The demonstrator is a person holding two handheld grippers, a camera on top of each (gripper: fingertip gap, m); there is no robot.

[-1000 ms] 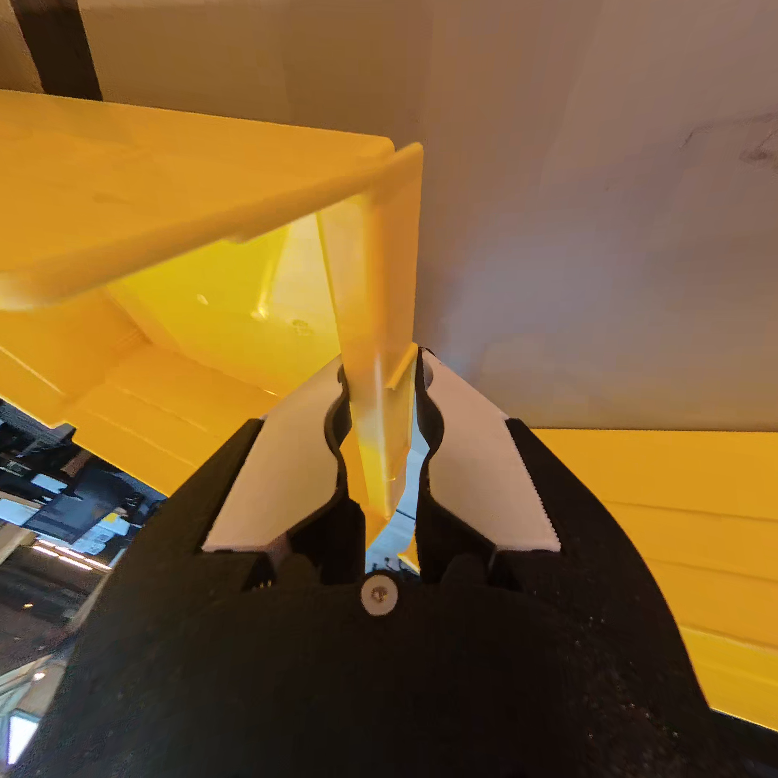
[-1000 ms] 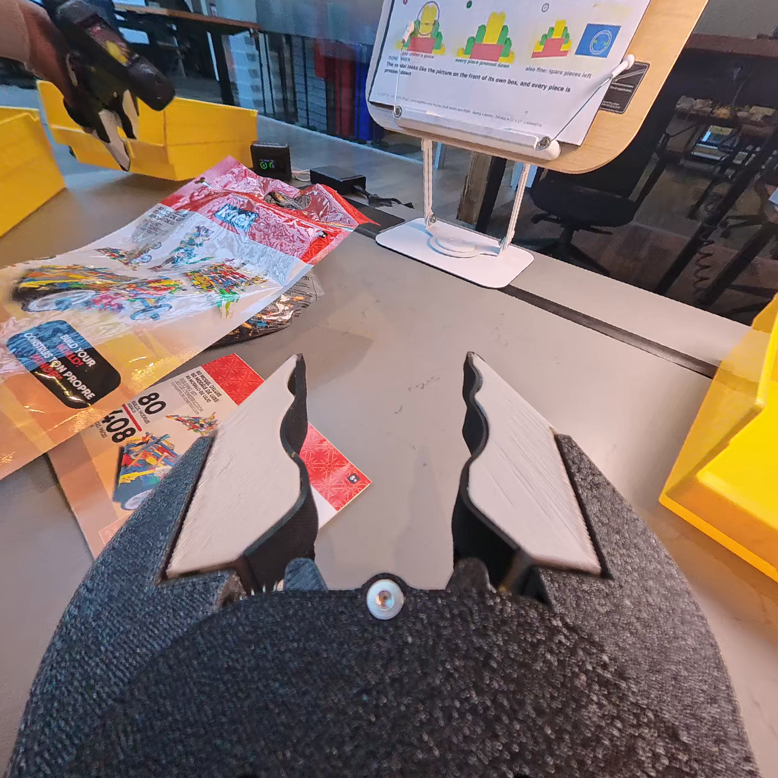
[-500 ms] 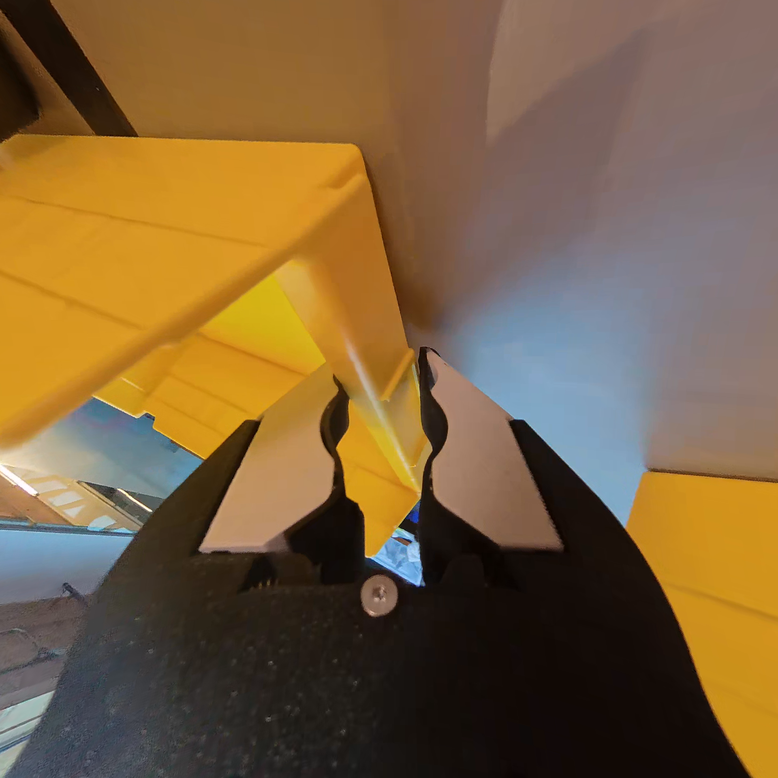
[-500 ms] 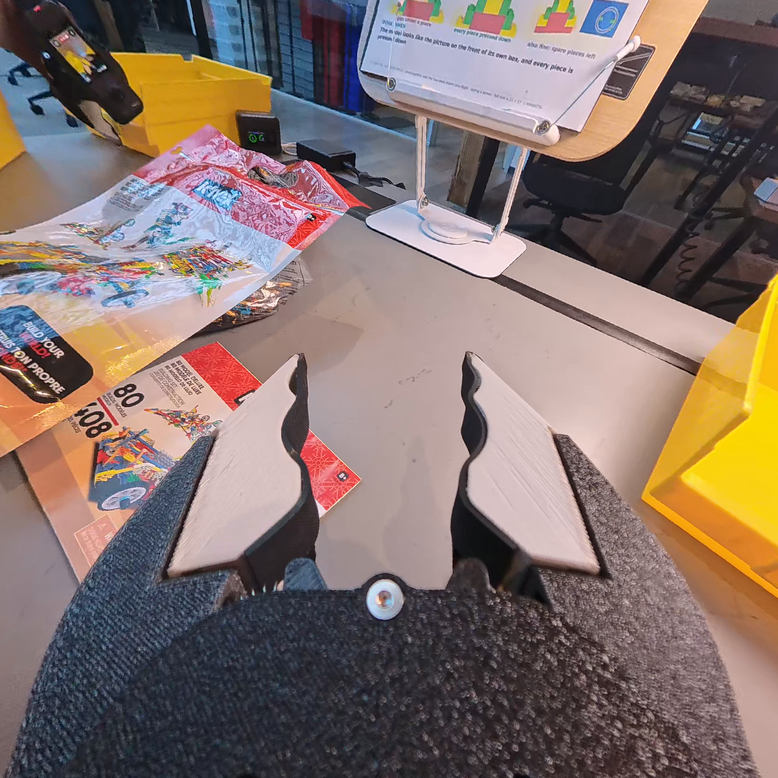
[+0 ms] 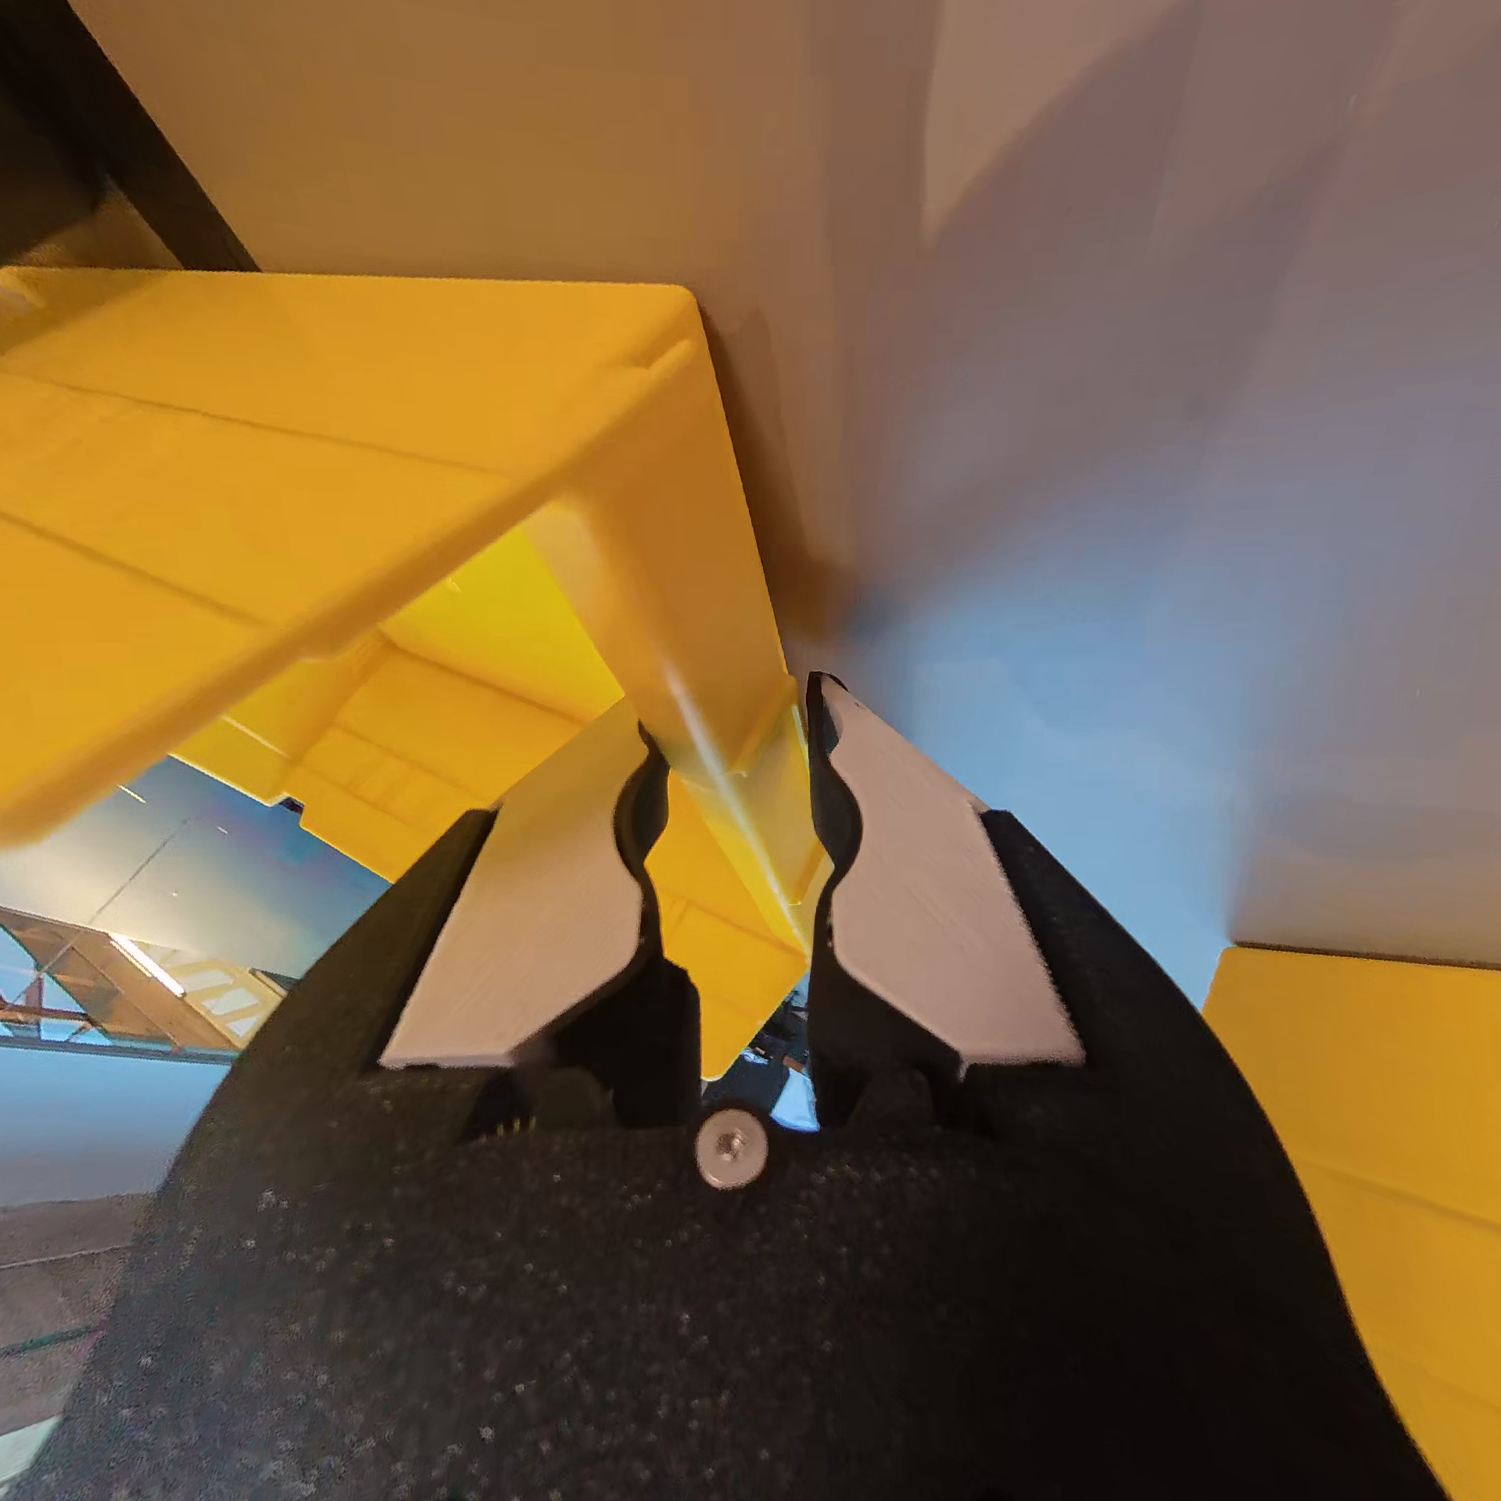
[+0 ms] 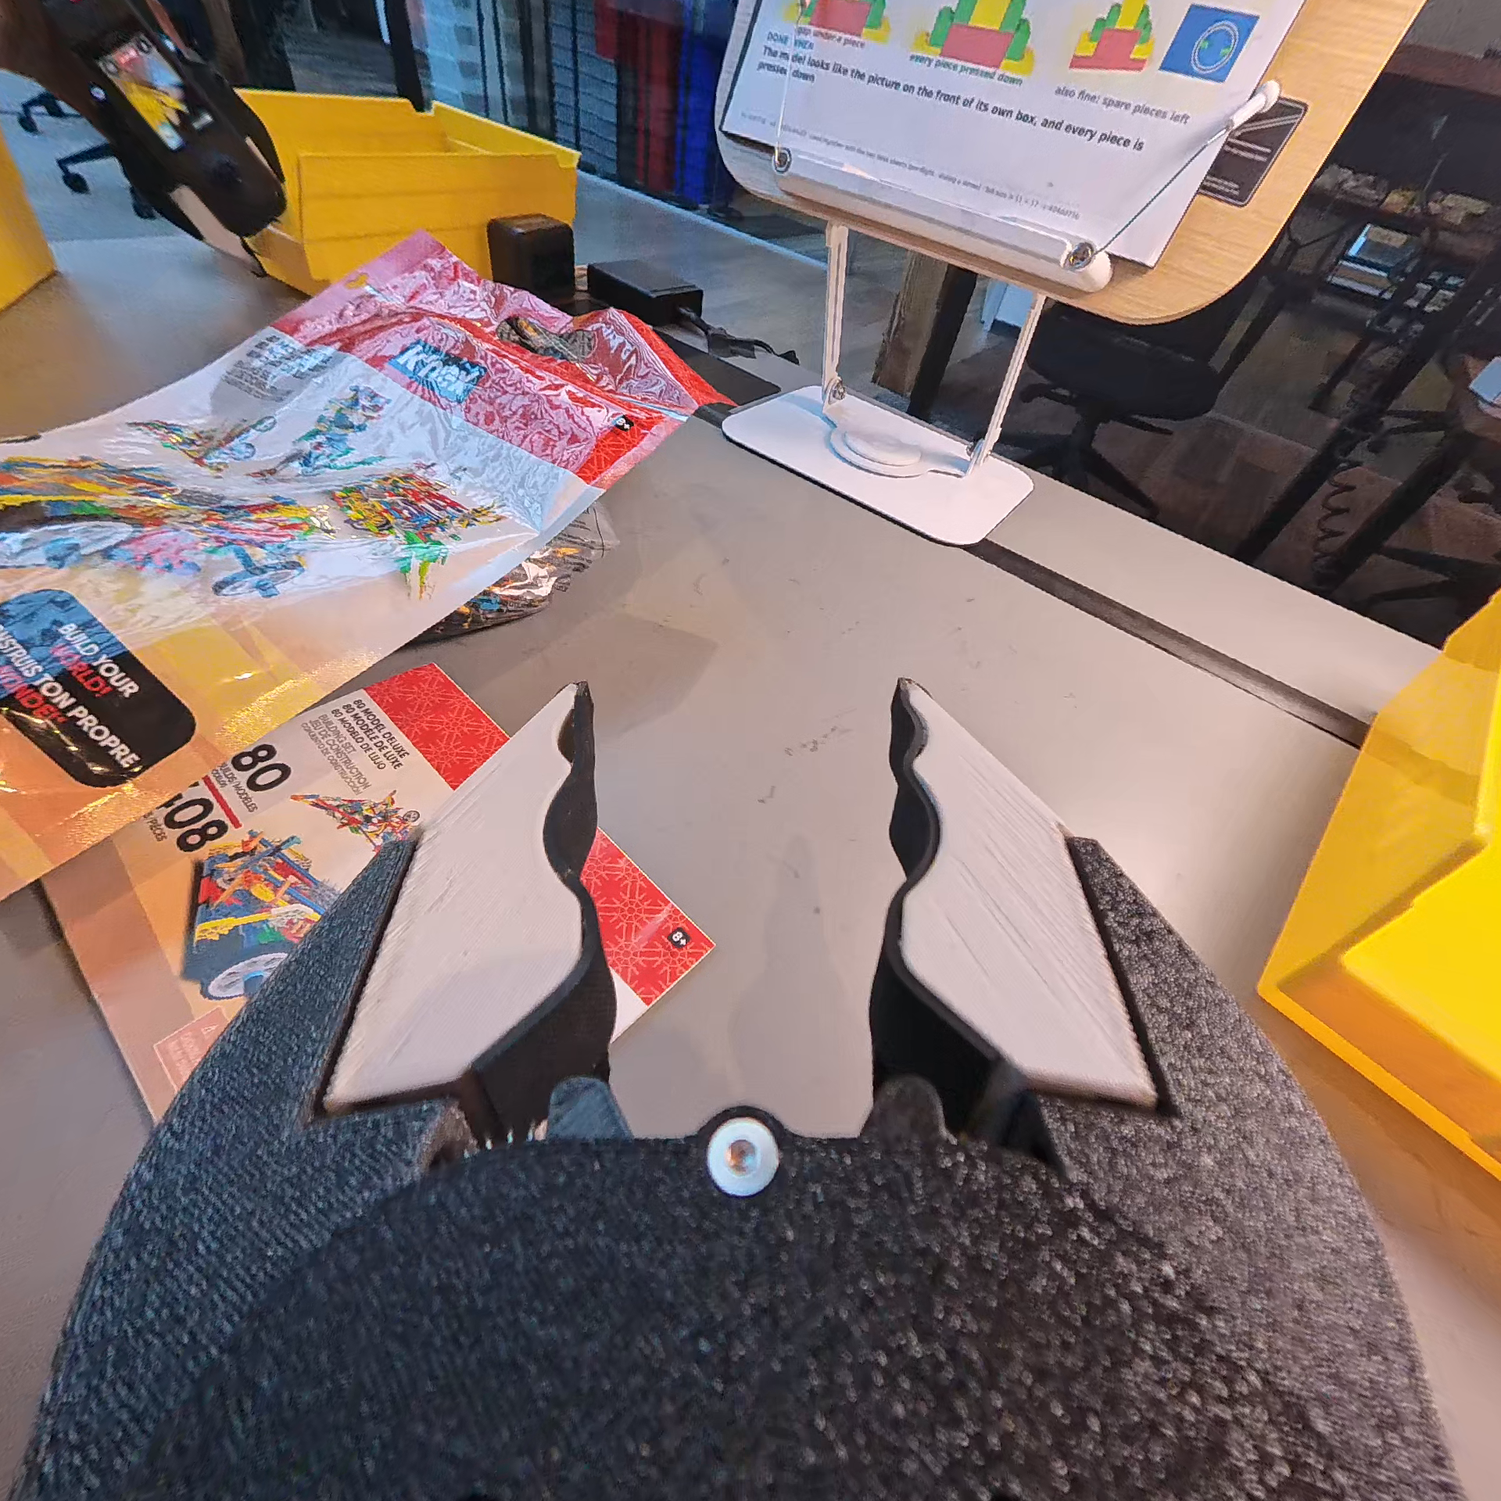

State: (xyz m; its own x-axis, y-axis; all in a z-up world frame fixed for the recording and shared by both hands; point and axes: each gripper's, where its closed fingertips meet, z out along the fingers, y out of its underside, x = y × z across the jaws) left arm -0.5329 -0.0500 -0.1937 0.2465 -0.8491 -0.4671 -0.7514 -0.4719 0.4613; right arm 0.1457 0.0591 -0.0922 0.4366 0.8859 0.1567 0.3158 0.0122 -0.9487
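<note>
Yellow bin (image 5: 341,455); red-patterned booklet (image 6: 455,731); grey table (image 6: 812,650).

Right wrist view, count on the grey table (image 6: 731,650):
- yellow bins: 3, namely one at the far left edge (image 6: 422,195), a sliver at the left corner (image 6: 20,227), one at the right edge (image 6: 1397,934).
- printed plastic bag (image 6: 268,503): 1.
- printed booklet (image 6: 268,853): 1, near edge.
- document stand (image 6: 893,463): 1.
- small black boxes: 2 (image 6: 532,248), (image 6: 646,284).
</note>
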